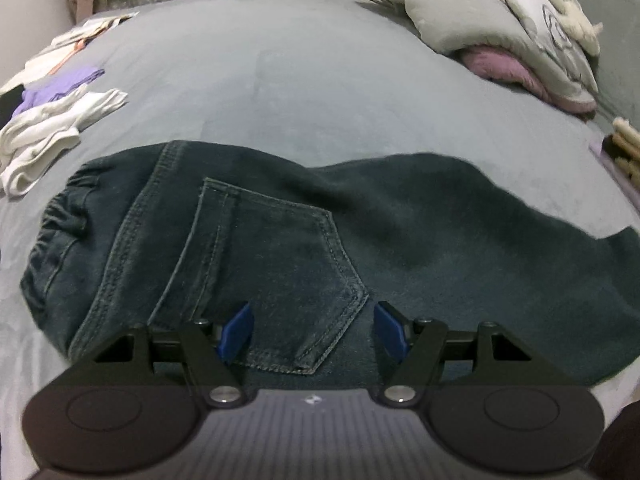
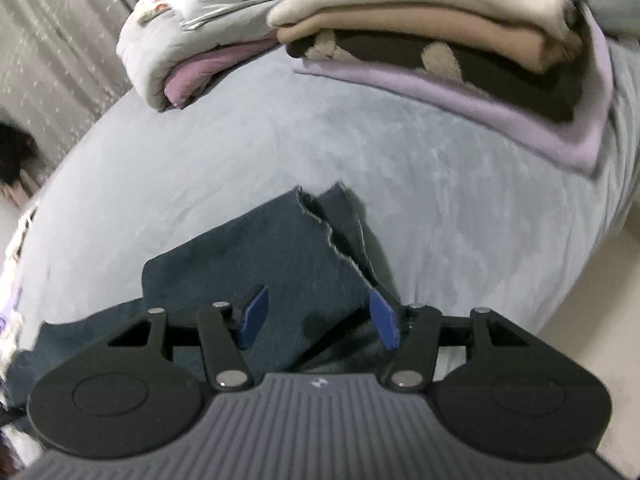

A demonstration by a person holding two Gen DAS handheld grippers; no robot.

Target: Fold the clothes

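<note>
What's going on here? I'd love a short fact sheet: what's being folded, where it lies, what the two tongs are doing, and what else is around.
garment: dark jeans, back pocket up
surface: grey bed cover
left tongs: open above the pocket, gripping nothing
right tongs: open over the frayed leg ends
nearby left: white clothes
nearby right: folded stack, quilt
</note>
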